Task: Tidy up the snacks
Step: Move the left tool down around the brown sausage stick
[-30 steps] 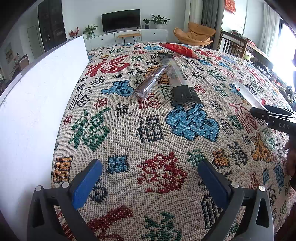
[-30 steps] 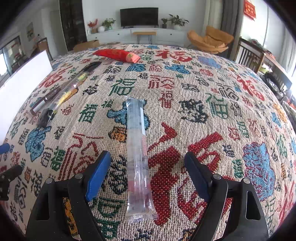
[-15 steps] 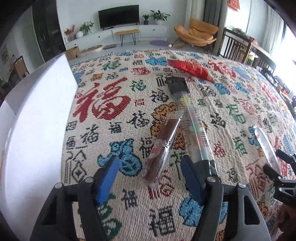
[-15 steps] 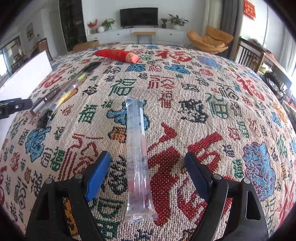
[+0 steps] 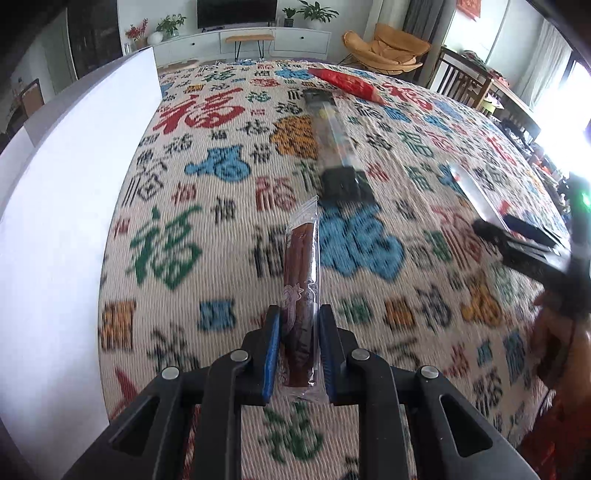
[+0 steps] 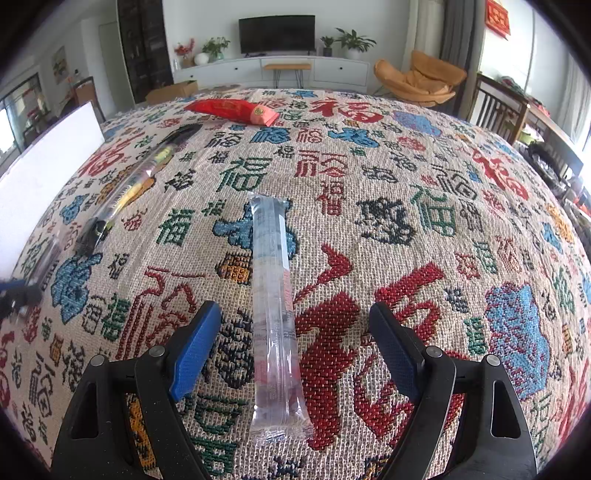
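Your left tongs (image 5: 298, 334) are closed, and the two blue pads (image 5: 272, 354) press from both sides on a brown stick (image 5: 300, 280). These tongs point steeply down and forward. Your right tongs (image 6: 294, 347) stand wide apart and also point down; the blue pads (image 6: 194, 350) touch nothing, with a clear tube (image 6: 275, 314) lying between them. Your right hand (image 5: 557, 343) shows blurred at the edge of the left view.

A black TV (image 6: 277, 34) hangs at twelve o'clock over a white cabinet (image 6: 273, 72); orange chair (image 6: 419, 81) at one o'clock, bright window (image 5: 565, 99) at two.
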`<action>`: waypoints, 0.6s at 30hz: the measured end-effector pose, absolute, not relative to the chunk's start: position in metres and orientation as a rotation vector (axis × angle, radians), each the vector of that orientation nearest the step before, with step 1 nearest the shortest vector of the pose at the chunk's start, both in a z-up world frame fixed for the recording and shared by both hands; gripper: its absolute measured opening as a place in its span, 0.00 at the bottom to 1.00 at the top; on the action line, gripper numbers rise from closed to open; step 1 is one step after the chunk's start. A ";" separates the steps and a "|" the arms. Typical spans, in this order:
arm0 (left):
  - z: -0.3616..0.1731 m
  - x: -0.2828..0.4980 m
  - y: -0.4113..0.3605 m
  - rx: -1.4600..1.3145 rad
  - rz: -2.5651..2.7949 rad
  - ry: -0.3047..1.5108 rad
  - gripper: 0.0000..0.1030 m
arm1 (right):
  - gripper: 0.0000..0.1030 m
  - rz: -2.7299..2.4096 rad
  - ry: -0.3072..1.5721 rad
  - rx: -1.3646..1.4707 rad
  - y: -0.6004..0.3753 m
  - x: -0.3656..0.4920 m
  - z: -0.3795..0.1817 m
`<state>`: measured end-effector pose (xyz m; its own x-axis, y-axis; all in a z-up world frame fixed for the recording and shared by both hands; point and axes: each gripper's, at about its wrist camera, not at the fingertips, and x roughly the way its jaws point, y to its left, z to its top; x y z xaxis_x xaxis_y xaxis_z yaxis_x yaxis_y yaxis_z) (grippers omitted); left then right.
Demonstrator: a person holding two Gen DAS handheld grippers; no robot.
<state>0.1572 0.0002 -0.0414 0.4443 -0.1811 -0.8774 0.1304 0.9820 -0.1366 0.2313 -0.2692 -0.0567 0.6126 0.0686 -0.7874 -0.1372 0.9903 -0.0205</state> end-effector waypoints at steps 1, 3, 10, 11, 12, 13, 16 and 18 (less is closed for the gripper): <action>-0.041 0.145 -0.001 -0.057 -0.190 1.085 0.20 | 0.82 0.119 0.904 -0.081 -0.269 0.231 -0.057; -0.043 0.134 -0.005 -0.055 -0.186 1.080 0.35 | 0.82 0.119 0.904 -0.081 -0.269 0.231 -0.057; -0.057 0.147 -0.008 0.018 -0.058 0.997 1.00 | 0.82 0.119 0.904 -0.082 -0.269 0.231 -0.056; -0.058 0.145 -0.006 0.016 -0.060 0.979 1.00 | 0.82 0.119 0.904 -0.082 -0.269 0.231 -0.057; -0.058 0.145 -0.005 0.013 -0.060 0.970 1.00 | 0.82 0.119 0.904 -0.081 -0.269 0.231 -0.057; -0.058 0.144 -0.005 0.015 -0.058 0.966 1.00 | 0.82 0.119 0.904 -0.081 -0.270 0.231 -0.056; -0.058 0.143 -0.005 0.013 -0.050 0.949 1.00 | 0.82 0.119 0.904 -0.081 -0.270 0.231 -0.057; -0.058 0.144 -0.006 0.013 -0.045 0.945 1.00 | 0.82 0.119 0.904 -0.081 -0.270 0.231 -0.057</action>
<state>0.1441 -0.0063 -0.0585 0.5849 -0.0327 -0.8104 0.0441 0.9990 -0.0084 0.2312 -0.2695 -0.0568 0.6124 0.0691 -0.7875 -0.1374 0.9903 -0.0200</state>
